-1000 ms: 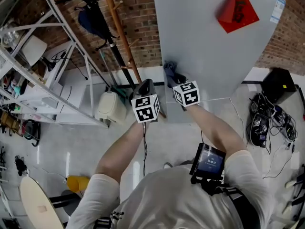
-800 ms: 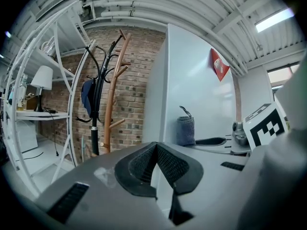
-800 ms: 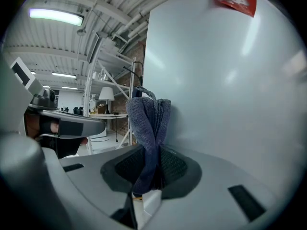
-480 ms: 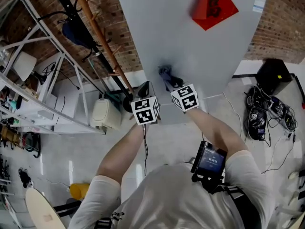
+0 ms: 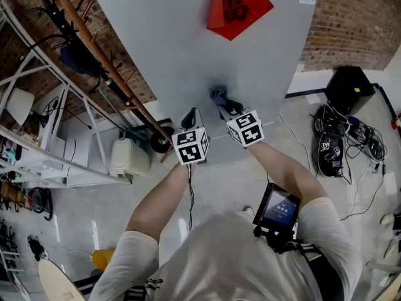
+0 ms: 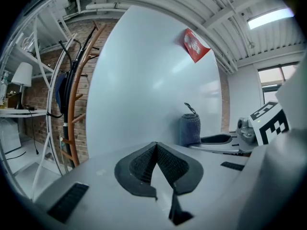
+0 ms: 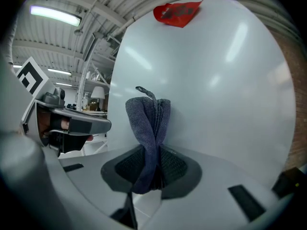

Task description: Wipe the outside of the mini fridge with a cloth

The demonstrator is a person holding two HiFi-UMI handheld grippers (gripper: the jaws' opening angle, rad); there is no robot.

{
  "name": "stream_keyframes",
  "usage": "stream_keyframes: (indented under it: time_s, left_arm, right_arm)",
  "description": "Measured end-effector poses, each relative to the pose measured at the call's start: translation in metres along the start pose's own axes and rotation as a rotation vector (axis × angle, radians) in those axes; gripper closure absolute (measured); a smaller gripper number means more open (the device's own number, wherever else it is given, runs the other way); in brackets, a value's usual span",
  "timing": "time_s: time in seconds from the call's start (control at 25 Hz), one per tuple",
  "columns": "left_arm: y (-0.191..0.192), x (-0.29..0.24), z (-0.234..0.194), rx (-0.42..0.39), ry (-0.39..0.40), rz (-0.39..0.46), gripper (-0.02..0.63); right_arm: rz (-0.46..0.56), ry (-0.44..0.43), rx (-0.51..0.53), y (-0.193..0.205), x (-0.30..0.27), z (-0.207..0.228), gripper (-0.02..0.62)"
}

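Observation:
The pale grey fridge [image 5: 188, 42] fills the upper middle of the head view, with a red paper square [image 5: 238, 5] stuck on its face. My right gripper [image 5: 220, 100] is shut on a folded blue-grey cloth [image 7: 148, 123], whose free end presses against the fridge face [image 7: 216, 80]. The cloth [image 6: 190, 129] also shows in the left gripper view, standing against the fridge [image 6: 144, 80]. My left gripper [image 5: 188, 116] hovers just left of the right one, close to the fridge, jaws shut with nothing between them.
A brick wall [image 5: 351, 17] stands behind the fridge. A wooden coat stand [image 5: 106, 68] and a white metal rack [image 5: 37, 118] are to its left. A black box [image 5: 344, 89] and tangled cables [image 5: 332, 149] lie on the floor at right.
Both grippers and the cloth have slid along the fridge face, nearer the red paper square. The view has swung left, so the rack and wall sit further left.

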State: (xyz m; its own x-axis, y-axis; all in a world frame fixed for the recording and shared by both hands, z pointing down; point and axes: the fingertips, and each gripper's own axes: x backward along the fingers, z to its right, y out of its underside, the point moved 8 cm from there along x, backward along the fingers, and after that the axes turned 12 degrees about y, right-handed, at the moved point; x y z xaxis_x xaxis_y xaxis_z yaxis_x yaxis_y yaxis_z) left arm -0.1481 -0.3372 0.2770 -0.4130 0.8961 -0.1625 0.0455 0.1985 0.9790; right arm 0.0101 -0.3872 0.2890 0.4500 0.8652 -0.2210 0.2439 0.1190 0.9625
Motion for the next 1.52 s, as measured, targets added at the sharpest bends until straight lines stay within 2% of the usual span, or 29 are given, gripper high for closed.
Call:
stream_keyframes:
  time_s: [0.56,0.92,1.2,1.52]
  left_arm:
    - [-0.001,-0.075,0.089,-0.027,0.097,-0.02,0.602]
    - [-0.004,-0.11,0.138,-0.041,0.131,-0.023,0.603]
    - [0.0,-0.116,0.152,-0.038,0.112,-0.029,0.603]
    - [0.009,-0.102,0.141,-0.017,0.066,-0.032,0.601]
  right_arm:
    - [-0.034,0.172,-0.039,0.033,0.043,0.14,0.506]
    - [-0.06,0.285,-0.127,0.054,0.063,0.227,0.506]
    - [-0.054,0.272,-0.164,0.062,0.062,0.245,0.506]
    - [-0.045,0.278,-0.16,0.062,0.064,0.243,0.506]
